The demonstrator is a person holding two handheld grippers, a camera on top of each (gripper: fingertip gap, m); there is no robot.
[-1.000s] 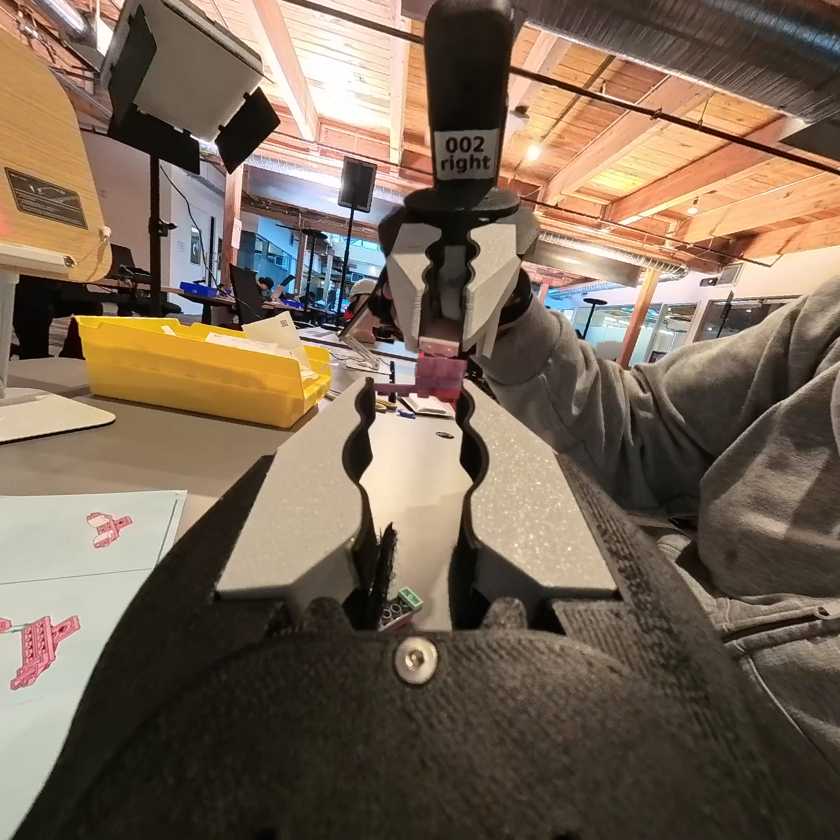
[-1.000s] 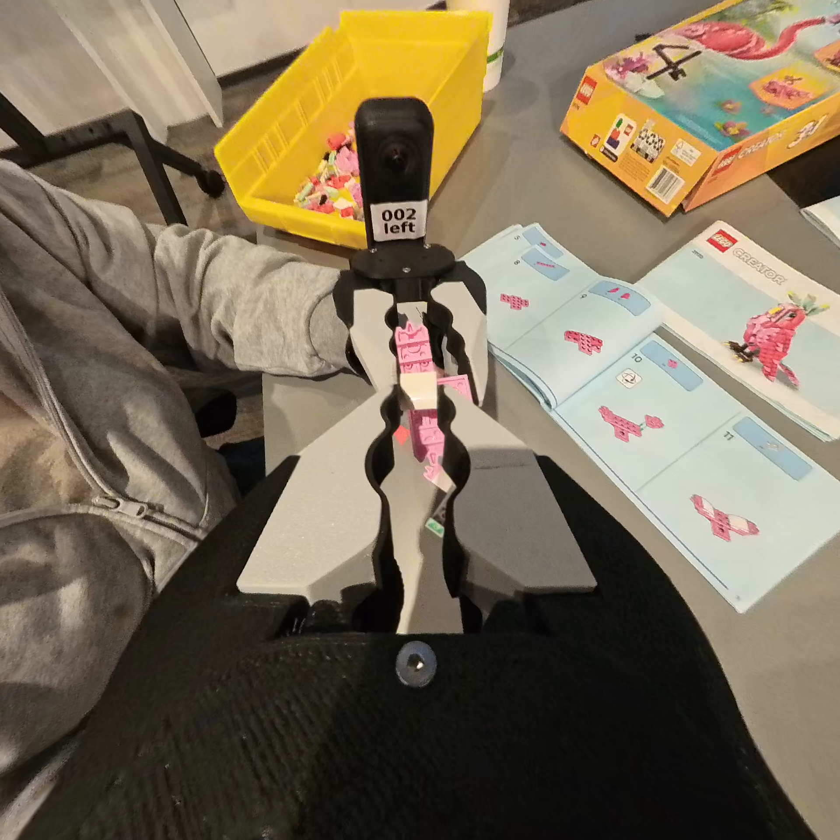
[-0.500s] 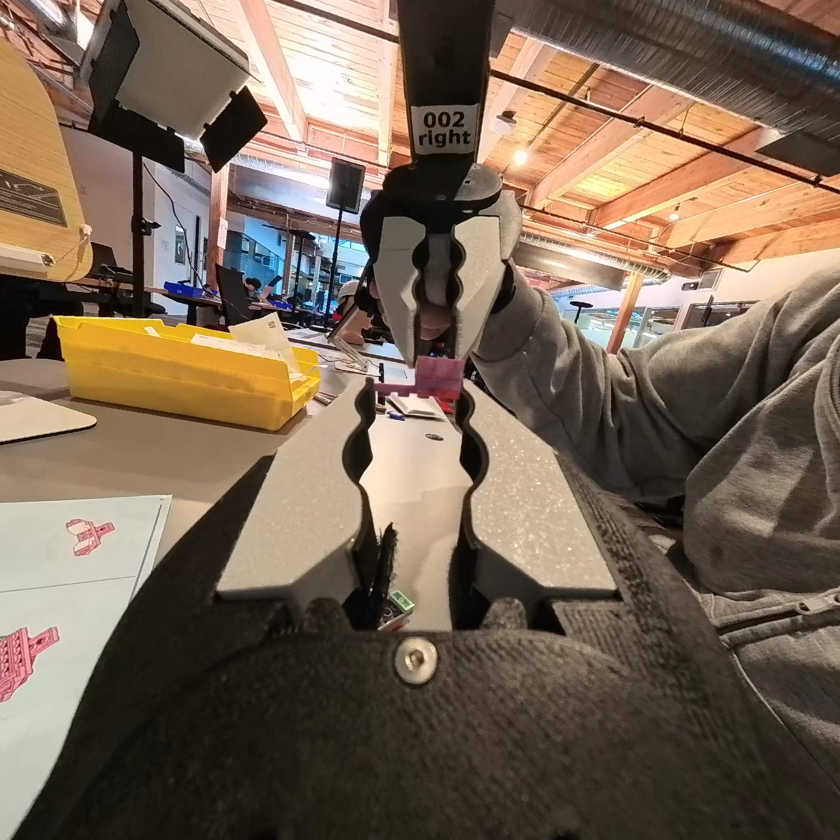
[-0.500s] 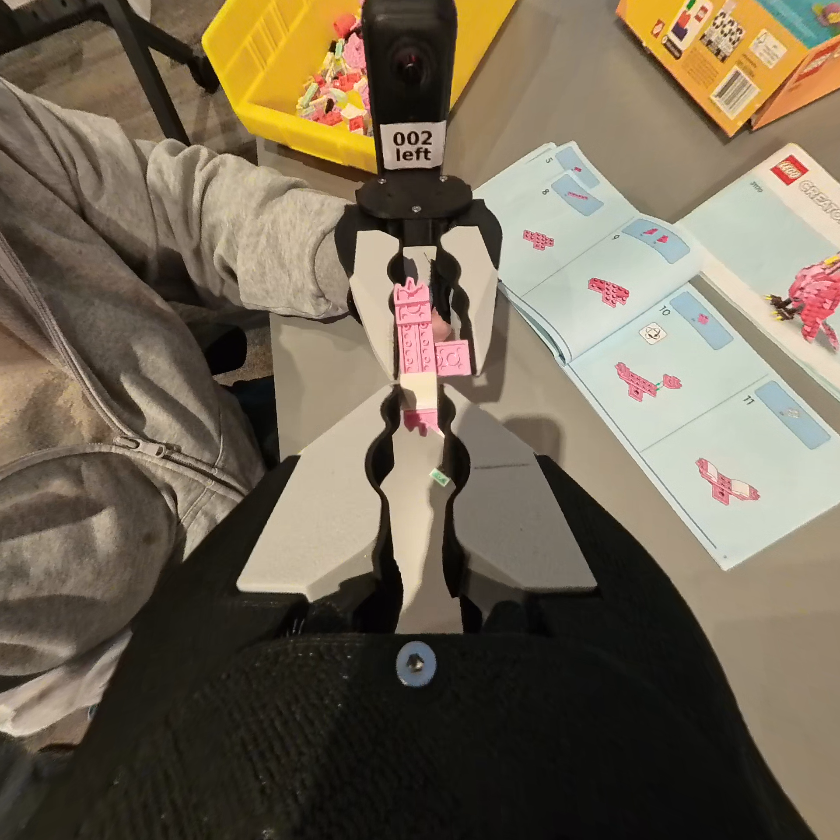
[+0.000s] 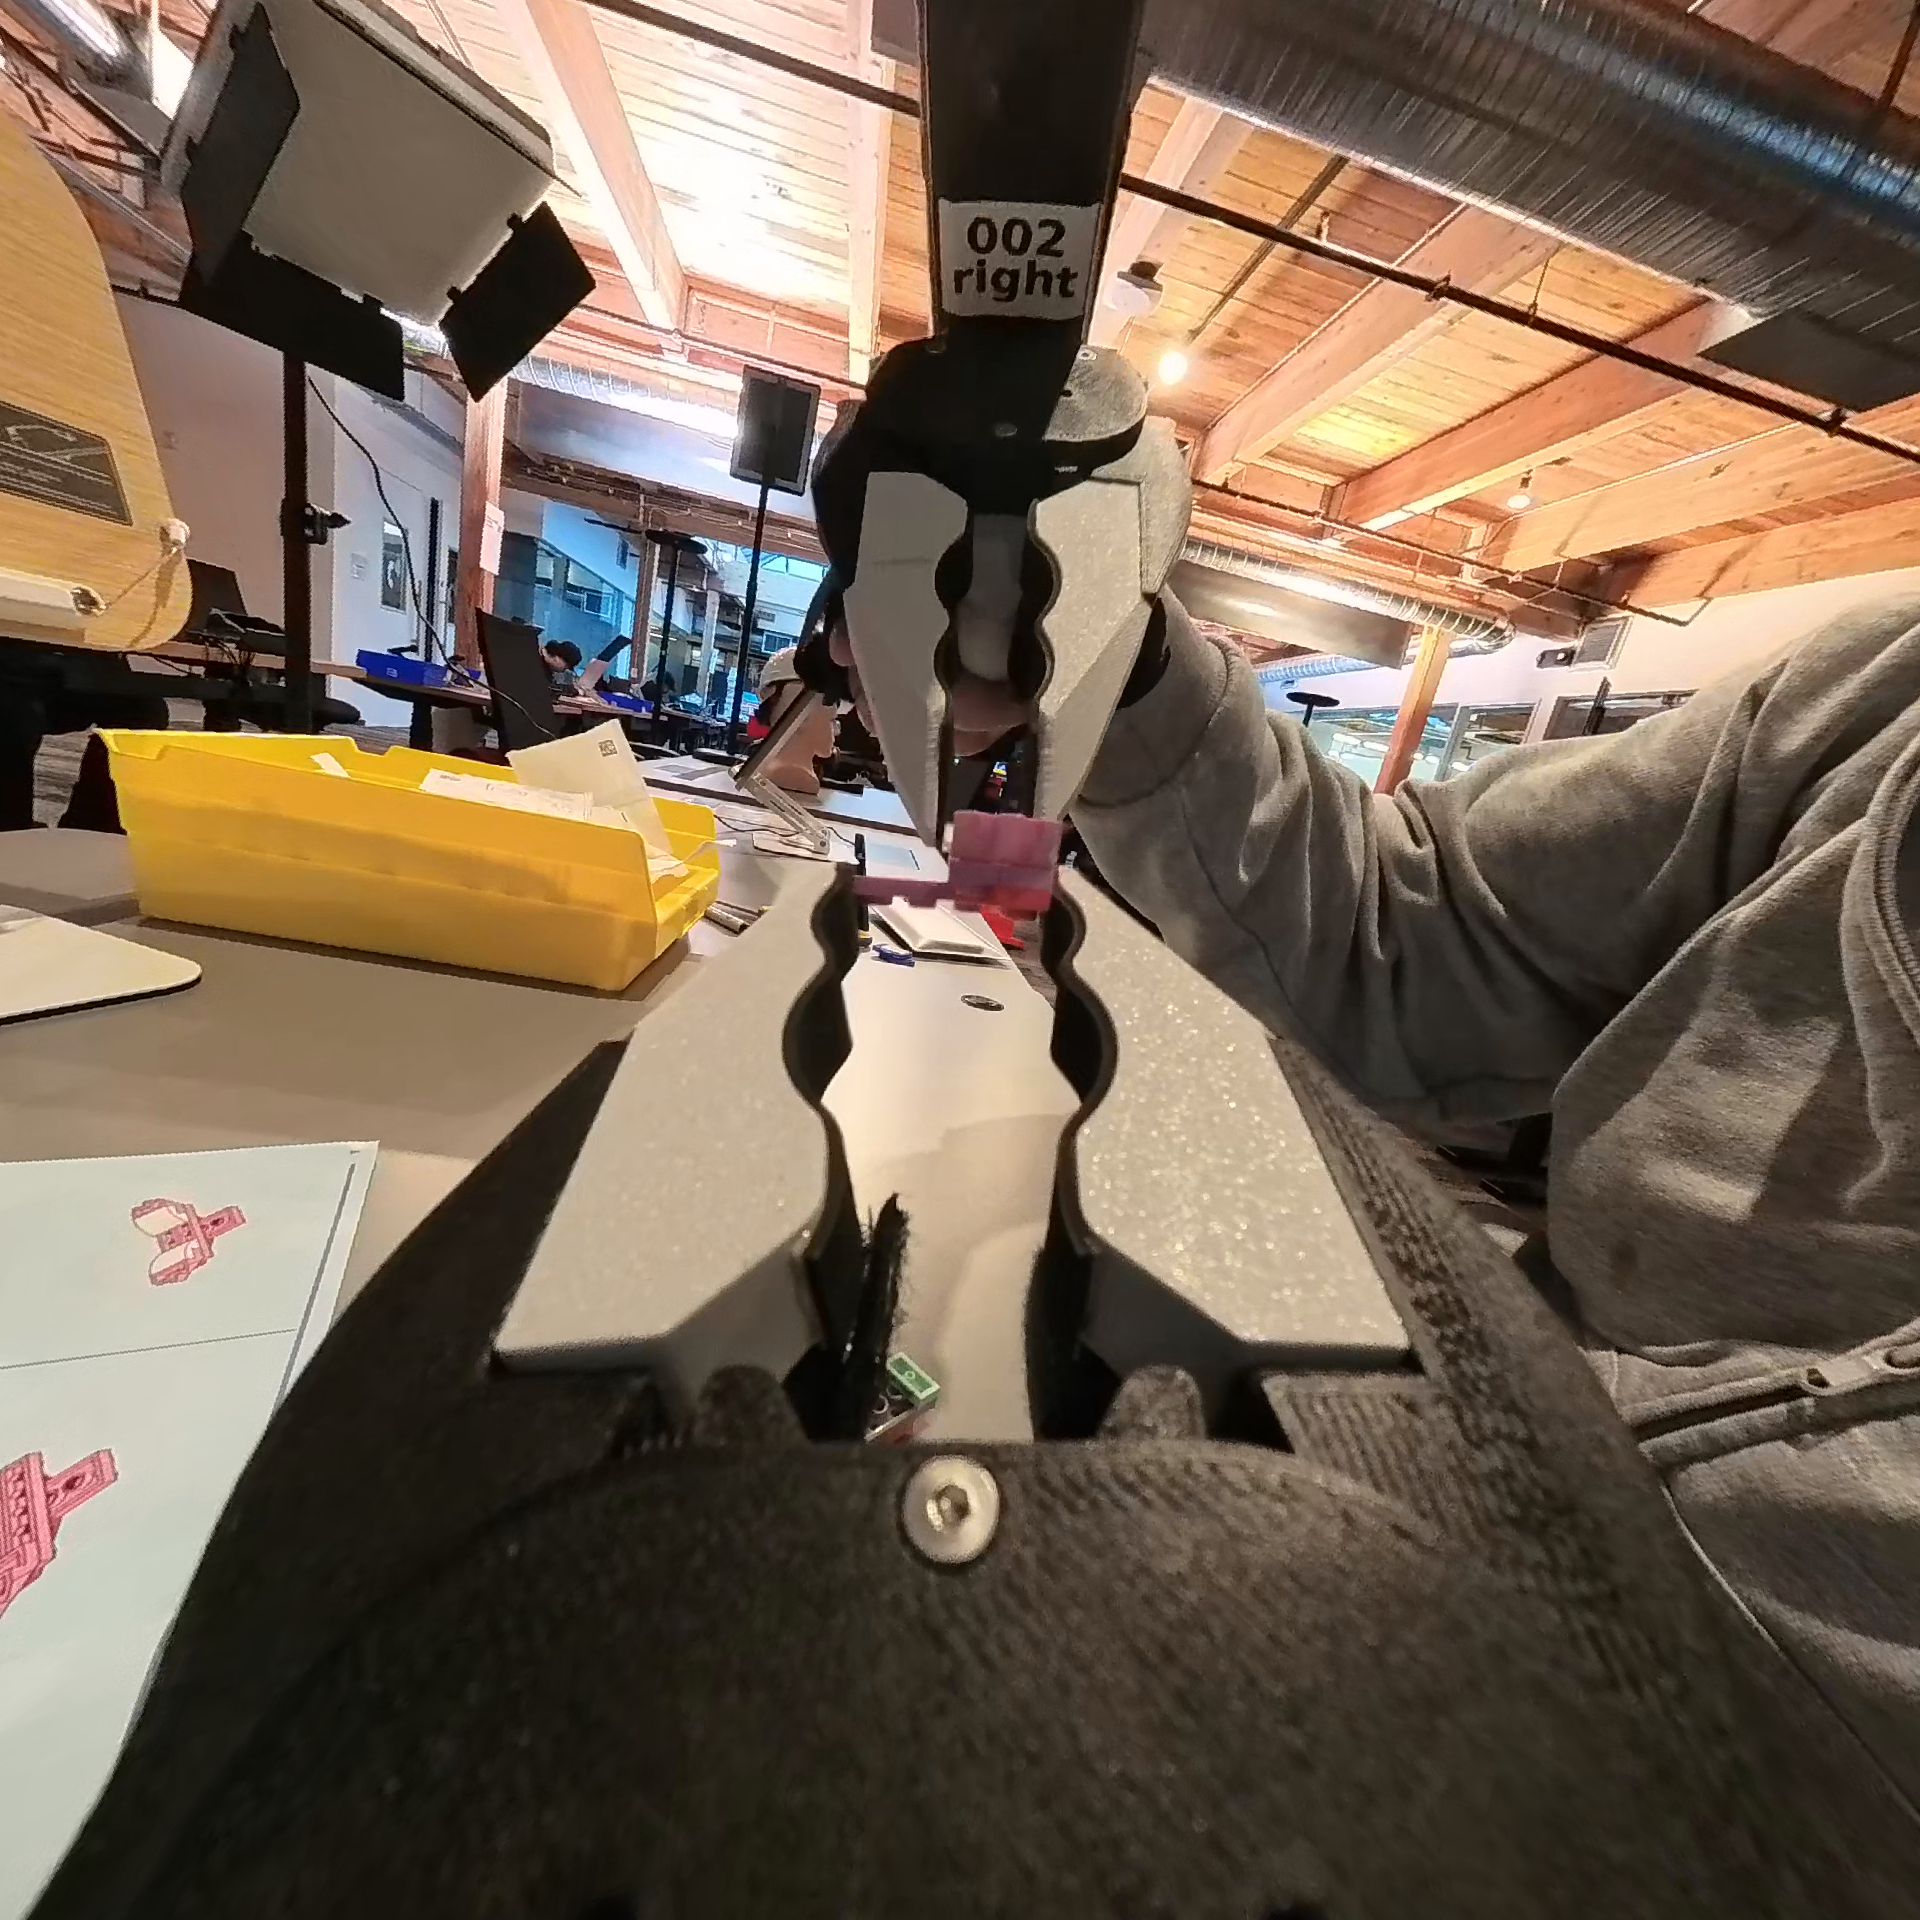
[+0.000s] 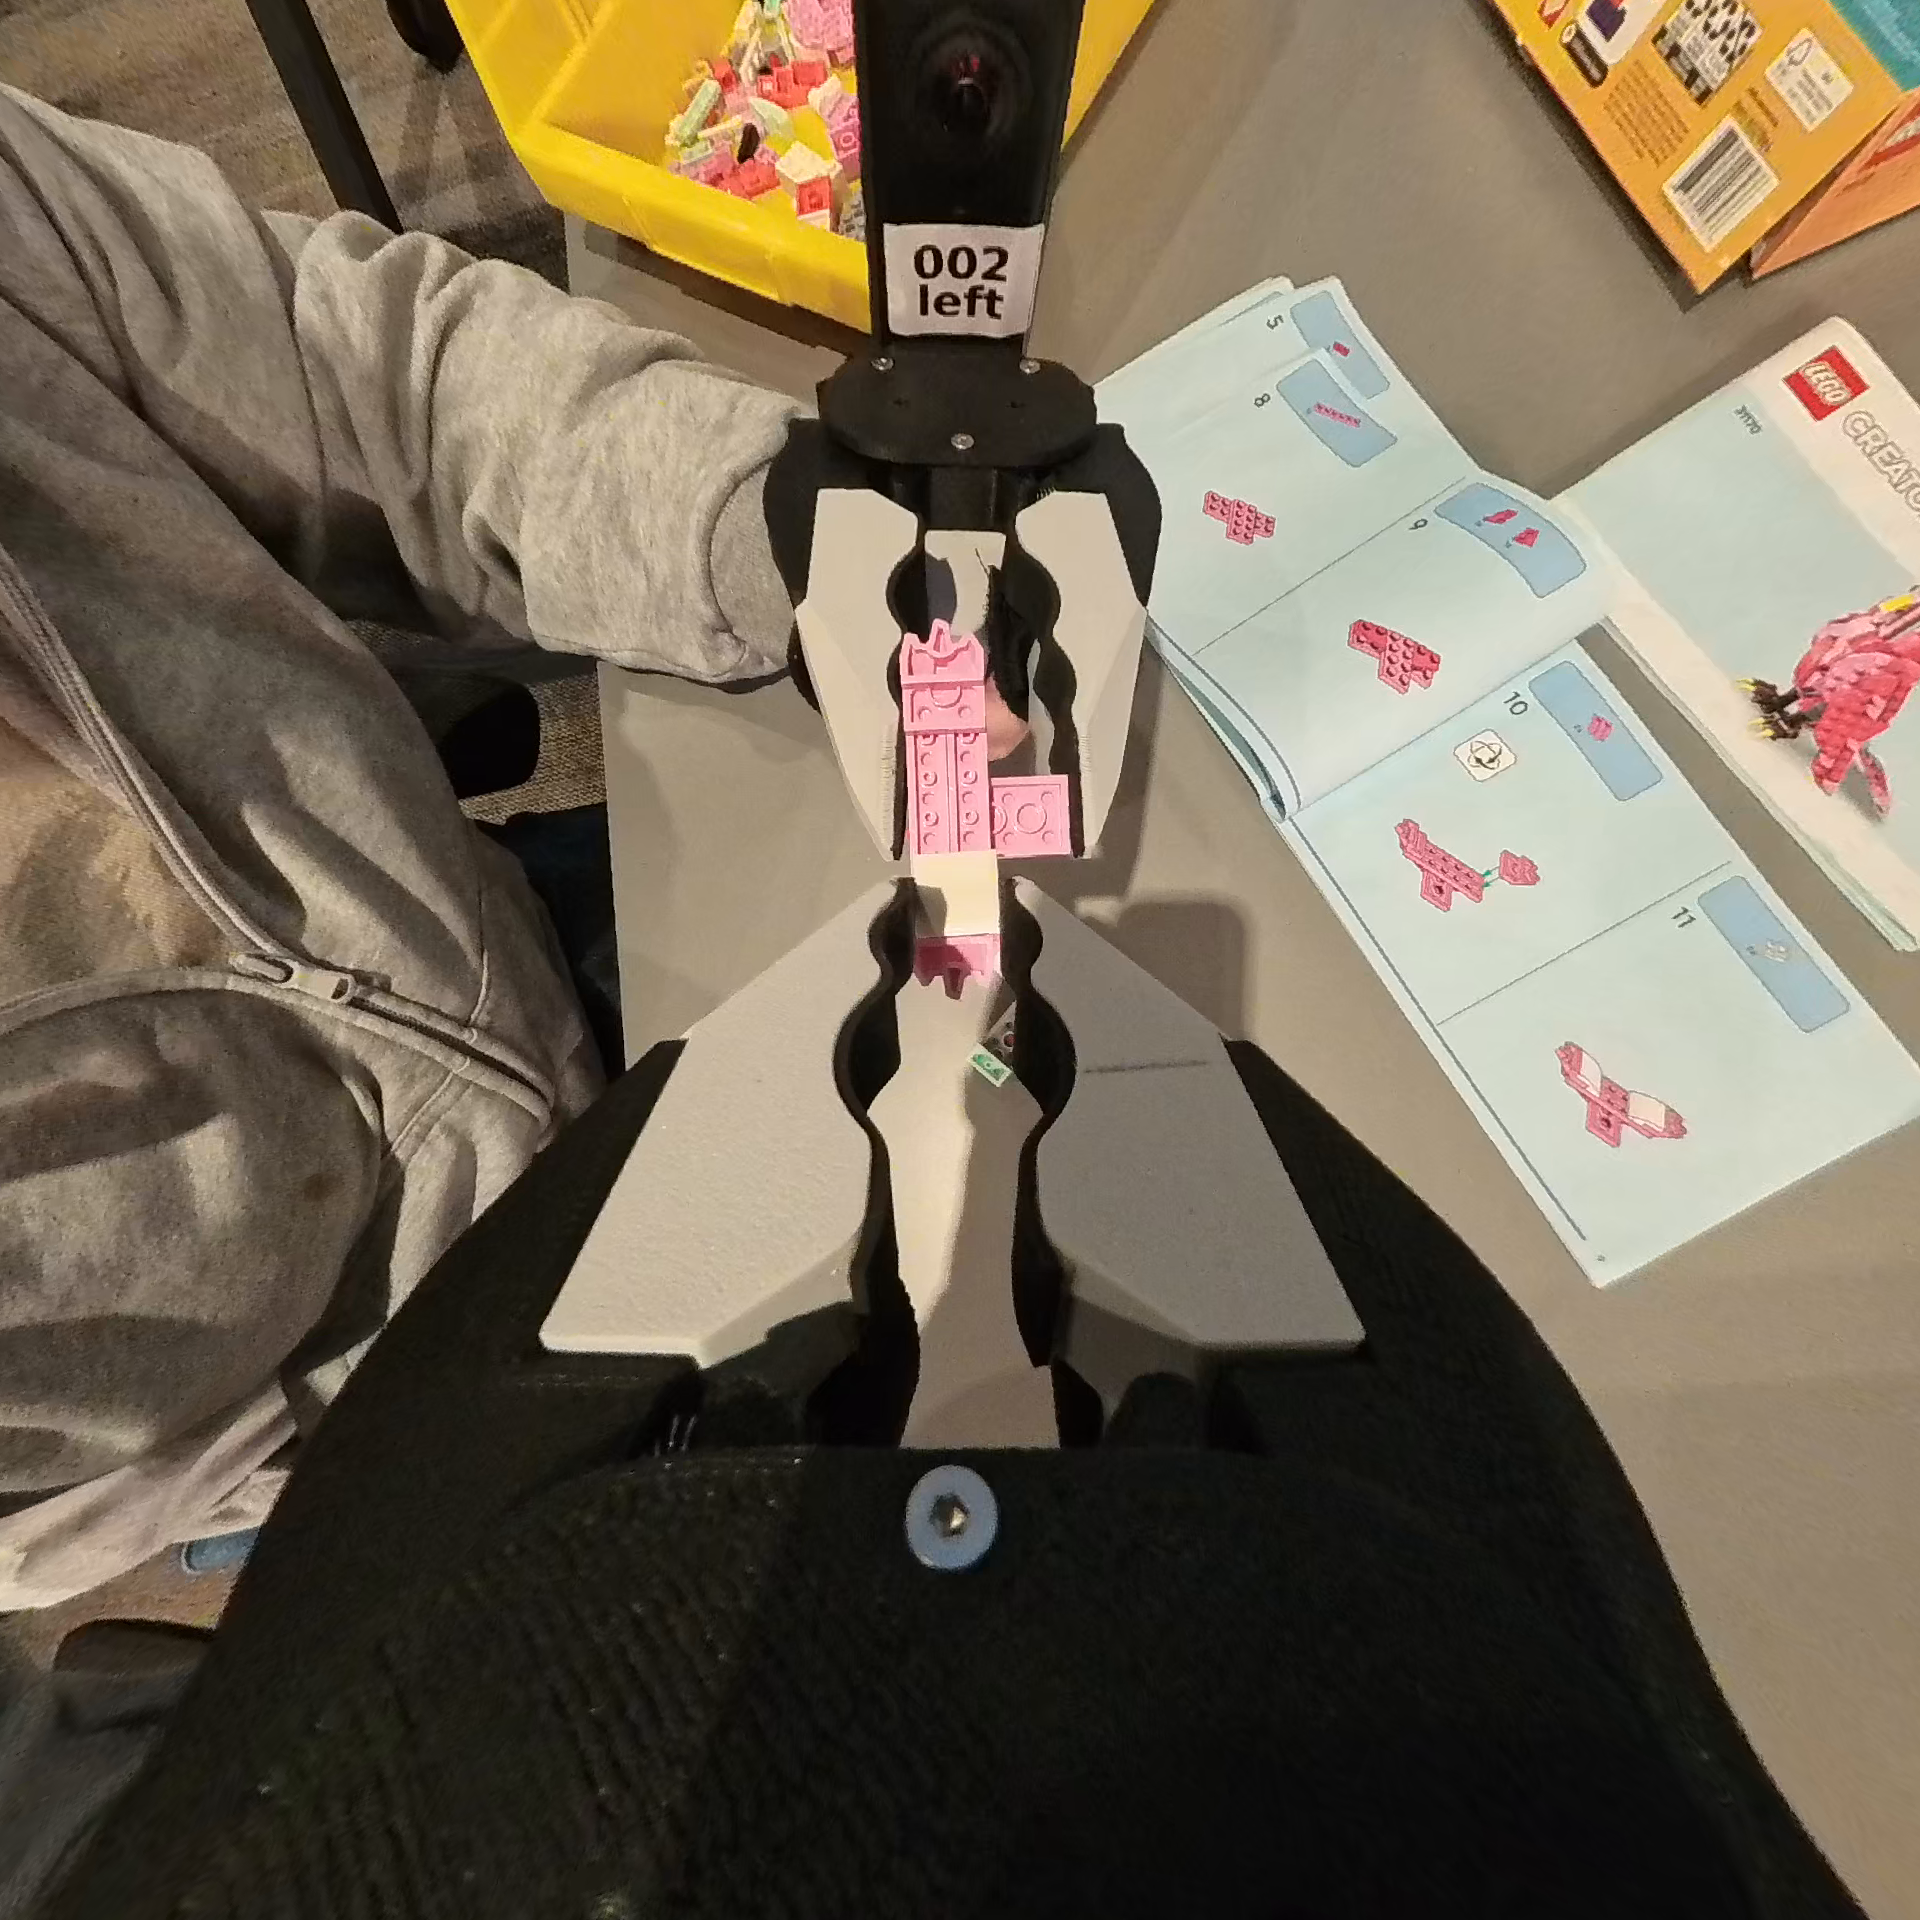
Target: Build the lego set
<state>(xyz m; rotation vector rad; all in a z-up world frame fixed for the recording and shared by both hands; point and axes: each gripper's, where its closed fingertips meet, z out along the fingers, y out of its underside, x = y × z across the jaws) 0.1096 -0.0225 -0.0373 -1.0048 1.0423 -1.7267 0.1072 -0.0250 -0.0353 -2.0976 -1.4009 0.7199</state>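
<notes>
Yellow plastic caught the eye first in the left wrist view: a yellow bin (image 5: 416, 852) sat on the grey table (image 5: 312, 1029) off to the left gripper's (image 5: 951, 904) left, only paper slips showing over its rim. That gripper's fingers were pinched on the pink lego build (image 5: 997, 868) at their tips, and the right gripper (image 5: 987, 821) came down from above, its tips touching the build's top and blocking the room behind. A light-blue instruction booklet (image 5: 156, 1299) lay near the left gripper's left side.

The right wrist view looked down instead. Here the right gripper (image 6: 956, 894) was nipped on the build's white end, the pink lego build (image 6: 951, 769) running forward into the left gripper (image 6: 982, 842). This view alone showed the yellow bin (image 6: 665, 208) holding loose pink, red and white bricks. The open instruction booklet (image 6: 1507, 831) lay to the right, an orange box (image 6: 1714, 125) beyond it.
</notes>
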